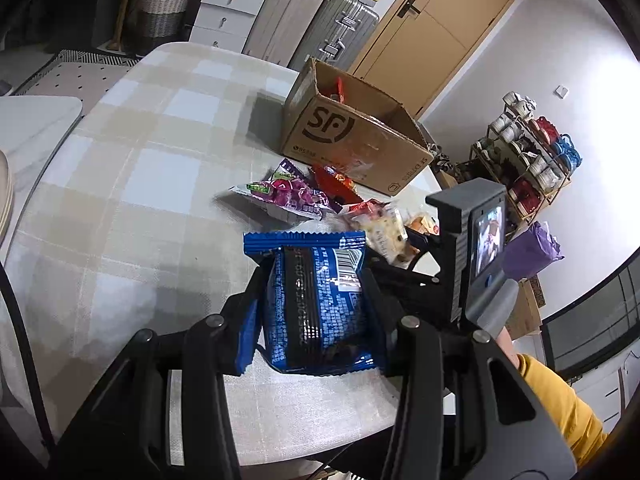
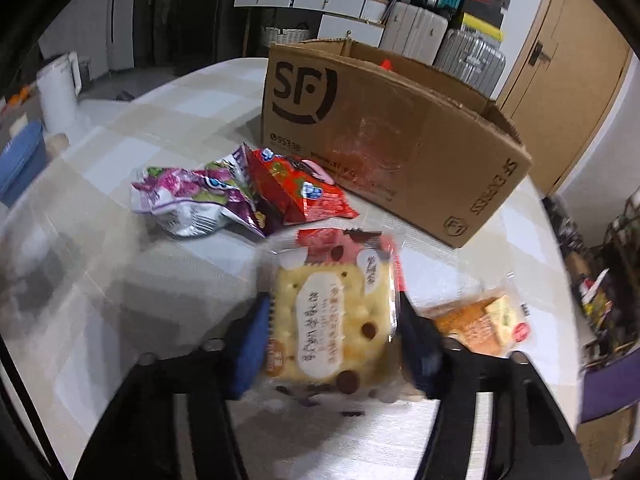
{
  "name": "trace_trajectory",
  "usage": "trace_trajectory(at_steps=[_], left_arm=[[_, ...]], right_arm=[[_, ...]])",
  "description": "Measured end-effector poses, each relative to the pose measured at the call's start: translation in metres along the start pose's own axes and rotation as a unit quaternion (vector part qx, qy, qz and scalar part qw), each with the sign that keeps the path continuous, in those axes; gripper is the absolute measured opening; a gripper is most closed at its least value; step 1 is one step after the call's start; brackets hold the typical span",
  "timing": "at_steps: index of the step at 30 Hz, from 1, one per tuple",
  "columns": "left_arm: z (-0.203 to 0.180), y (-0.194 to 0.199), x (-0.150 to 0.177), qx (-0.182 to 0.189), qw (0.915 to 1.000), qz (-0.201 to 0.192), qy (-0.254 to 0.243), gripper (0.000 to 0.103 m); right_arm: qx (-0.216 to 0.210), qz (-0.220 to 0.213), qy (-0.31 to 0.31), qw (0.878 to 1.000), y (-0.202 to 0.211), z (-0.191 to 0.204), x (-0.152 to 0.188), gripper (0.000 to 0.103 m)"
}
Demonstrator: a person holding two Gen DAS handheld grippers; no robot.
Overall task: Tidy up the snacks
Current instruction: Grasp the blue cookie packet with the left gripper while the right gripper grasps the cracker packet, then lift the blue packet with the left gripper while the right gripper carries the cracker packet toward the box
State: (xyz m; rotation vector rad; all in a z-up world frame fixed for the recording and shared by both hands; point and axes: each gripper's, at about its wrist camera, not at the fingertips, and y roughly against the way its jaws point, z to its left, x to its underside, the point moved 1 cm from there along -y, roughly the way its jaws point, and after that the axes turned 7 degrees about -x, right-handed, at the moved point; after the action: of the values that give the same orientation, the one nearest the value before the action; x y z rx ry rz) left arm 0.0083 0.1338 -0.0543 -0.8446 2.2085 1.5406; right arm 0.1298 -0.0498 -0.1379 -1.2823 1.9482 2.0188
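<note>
My left gripper (image 1: 316, 280) is shut on a blue snack packet (image 1: 316, 300), held just above the checked tablecloth. My right gripper (image 2: 332, 316) is shut on a clear-wrapped yellow cracker packet (image 2: 336, 320), which also shows in the left wrist view (image 1: 386, 232). An open SF cardboard box (image 2: 400, 144) stands at the back of the table, with a red packet inside (image 1: 340, 88). A purple packet (image 2: 192, 192) and a red packet (image 2: 300, 188) lie in front of the box. An orange packet (image 2: 480, 324) lies to my right gripper's right.
The round table (image 1: 140, 160) has a beige checked cloth. Suitcases (image 1: 340, 28) and white drawers (image 1: 228, 4) stand behind it by a wooden door. A rack of cups (image 1: 528, 152) stands at the right. The person's yellow sleeve (image 1: 560, 400) is at the lower right.
</note>
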Motion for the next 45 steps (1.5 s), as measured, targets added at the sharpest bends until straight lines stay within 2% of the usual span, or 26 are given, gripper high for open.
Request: trace_trajectory(at_steps=[9, 16, 23, 31, 38, 45], left_arm=[[0.000, -0.008, 0.001, -0.013, 0.9999, 0.006, 0.001, 0.041], [-0.004, -0.016, 0.002, -0.027, 0.9995, 0.013, -0.005, 0.041], [-0.016, -0.025, 0.005, -0.036, 0.9991, 0.018, -0.015, 0.041], [-0.051, -0.029, 0.013, -0.046, 0.9970, -0.003, -0.063, 0.041], [-0.069, -0.022, 0.019, -0.030, 0.9962, -0.033, -0.075, 0.041], [-0.078, -0.025, 0.034, -0.032, 0.9956, -0.023, -0.085, 0.041]], right_arm=[[-0.066, -0.026, -0.060, 0.996, 0.020, -0.024, 0.008, 0.058], [-0.145, -0.066, -0.140, 0.977, 0.055, -0.053, 0.016, 0.058], [-0.206, -0.103, -0.138, 0.963, 0.084, -0.046, 0.024, 0.058], [-0.229, -0.128, -0.138, 0.955, 0.115, -0.039, 0.043, 0.058], [-0.243, -0.136, -0.173, 0.945, 0.123, -0.045, 0.056, 0.058], [-0.246, -0.146, -0.200, 0.937, 0.136, -0.050, 0.069, 0.058]])
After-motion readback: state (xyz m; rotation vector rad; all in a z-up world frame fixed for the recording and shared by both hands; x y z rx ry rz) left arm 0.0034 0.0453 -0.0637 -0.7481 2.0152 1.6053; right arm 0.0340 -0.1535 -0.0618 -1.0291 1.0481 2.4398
